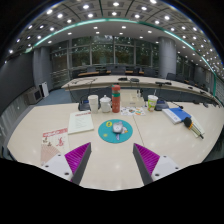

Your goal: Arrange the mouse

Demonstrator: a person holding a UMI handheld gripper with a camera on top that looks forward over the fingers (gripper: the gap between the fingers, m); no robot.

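the gripper (112, 165) hangs above a pale counter (40, 125), its two fingers spread wide with nothing between them; the magenta pads (76, 160) face each other across bare counter top. just ahead of the fingers, in line with the gap, lies a round teal mat (115, 131) with a small white thing on it that may be the mouse (117, 127); it is too small to tell for sure. it rests on the mat, apart from both fingers.

beyond the mat a red can (116, 97) stands upright, with two white cups (99, 102) just to its left and a clear cup (151, 101) with something yellow-green in it to its right. a flat white pad of paper (81, 122) lies left of the mat, and nearer the left finger a small box (55, 138) with pink markings sits near the counter's edge. to the right, well apart from the mat, a blue and white pack (179, 115) lies on the counter.

behind the counter are more desks (120, 80) and dark chairs (135, 80), tall windows (105, 52), and a ceiling with rows of lights and a curved green strip (110, 25).
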